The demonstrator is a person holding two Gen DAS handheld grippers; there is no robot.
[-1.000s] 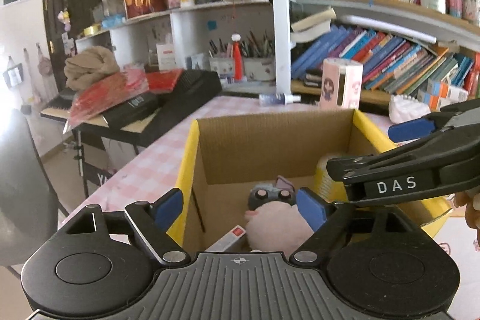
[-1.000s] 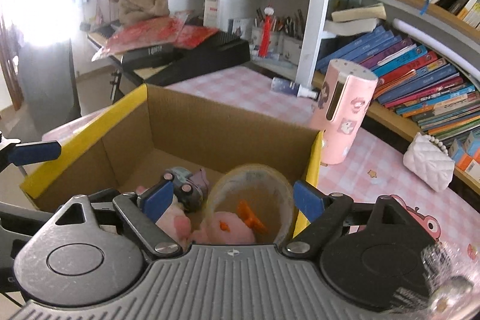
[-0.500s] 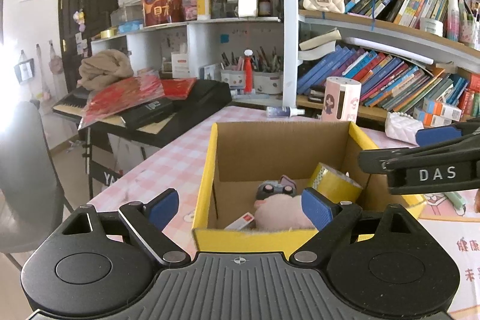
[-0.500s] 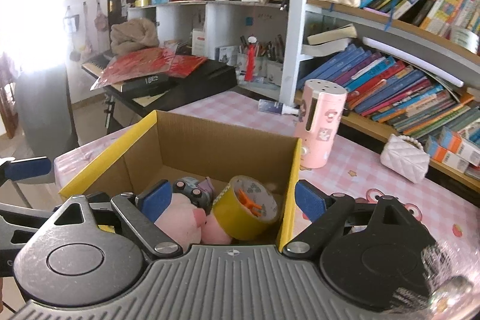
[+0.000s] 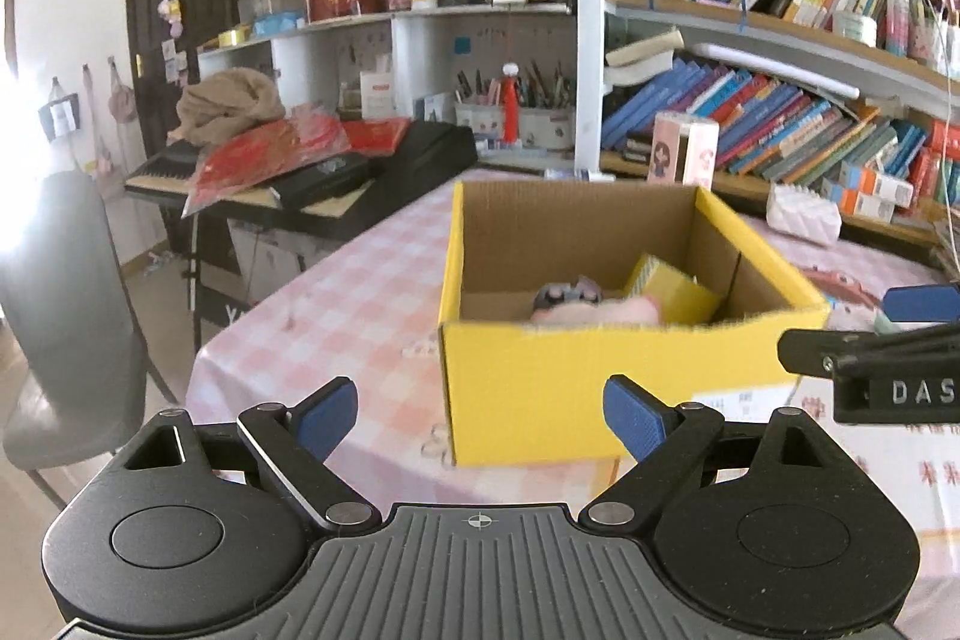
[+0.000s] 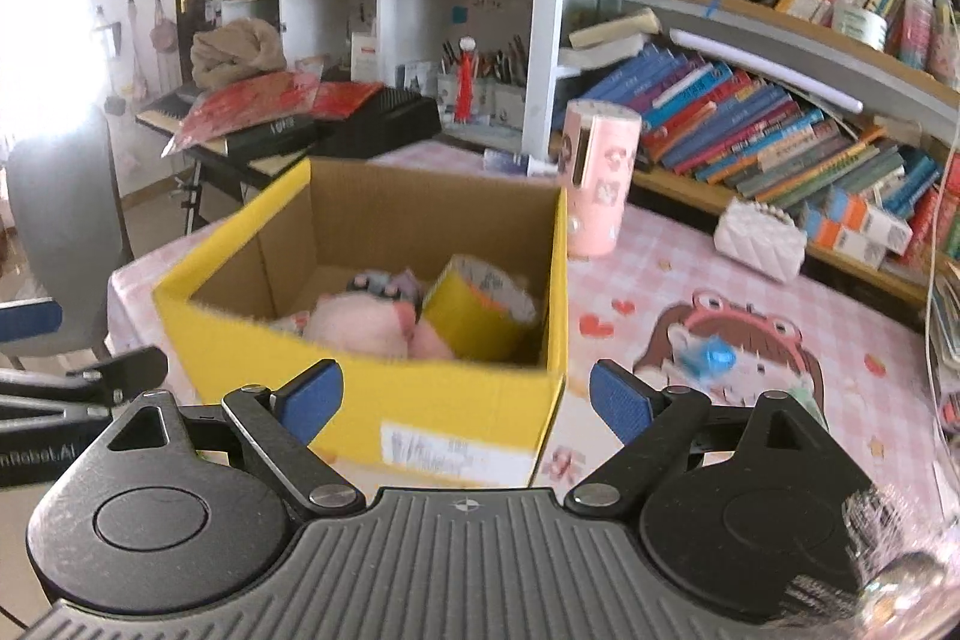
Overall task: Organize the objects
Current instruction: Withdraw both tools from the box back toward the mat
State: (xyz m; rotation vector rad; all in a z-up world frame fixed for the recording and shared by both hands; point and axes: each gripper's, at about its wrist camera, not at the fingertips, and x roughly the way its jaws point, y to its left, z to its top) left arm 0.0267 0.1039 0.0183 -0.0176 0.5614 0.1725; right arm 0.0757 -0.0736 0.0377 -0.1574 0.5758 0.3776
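Note:
A yellow cardboard box (image 5: 600, 388) (image 6: 372, 400) stands on the pink checked table. Inside lie a pink plush toy (image 6: 360, 325) (image 5: 594, 311), a yellow tape roll (image 6: 474, 310) (image 5: 672, 289) and a small grey toy car (image 6: 384, 285) (image 5: 564, 292). My left gripper (image 5: 480, 415) is open and empty, in front of the box. My right gripper (image 6: 465, 400) is open and empty, also in front of the box. The right gripper shows at the right edge of the left wrist view (image 5: 882, 364).
A pink cylinder holder (image 6: 597, 178) stands behind the box. A white quilted purse (image 6: 759, 238) lies by the bookshelf (image 6: 780, 112). A small blue object (image 6: 714, 358) lies on the cartoon mat. A keyboard stand with red bags (image 5: 288, 160) and a grey chair (image 5: 66, 316) are at the left.
Both grippers have pulled back and away from above the box. The tape roll, seen just under the right gripper a second ago, now rests in the box.

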